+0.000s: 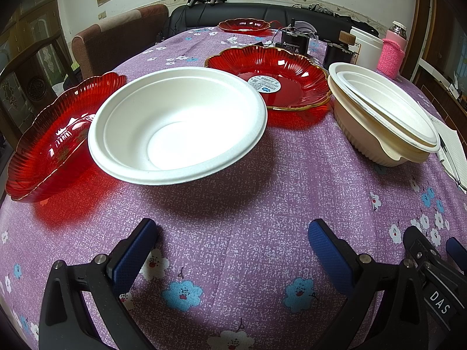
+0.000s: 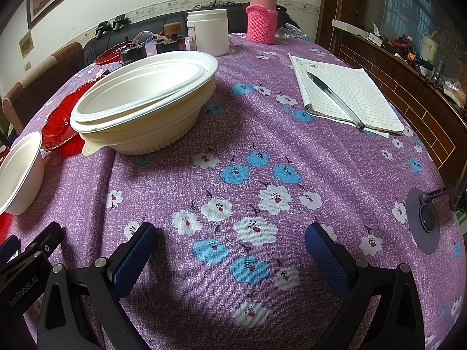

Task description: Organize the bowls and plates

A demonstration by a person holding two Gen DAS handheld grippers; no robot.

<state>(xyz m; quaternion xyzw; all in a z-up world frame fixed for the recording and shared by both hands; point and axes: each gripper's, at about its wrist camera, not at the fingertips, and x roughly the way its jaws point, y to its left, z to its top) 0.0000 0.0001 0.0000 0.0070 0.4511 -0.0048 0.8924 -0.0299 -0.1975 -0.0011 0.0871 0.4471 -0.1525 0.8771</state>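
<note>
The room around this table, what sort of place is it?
Most likely a home dining or living room. A flowered purple tablecloth covers the table, a black sofa and an upholstered chair stand behind it, and a wooden cabinet lines one wall.

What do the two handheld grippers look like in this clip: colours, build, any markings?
Both look alike: the left gripper and right gripper each have black speckled plastic arms with silver rivets and two fingers faced with blue textured pads. The neighbouring gripper's body, seen at each frame edge, carries white lettering: "DAS" and "GenRobot.AI". No cables or sleeves show.

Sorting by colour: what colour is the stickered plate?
Red plate with gold rim; left wrist view.
</note>
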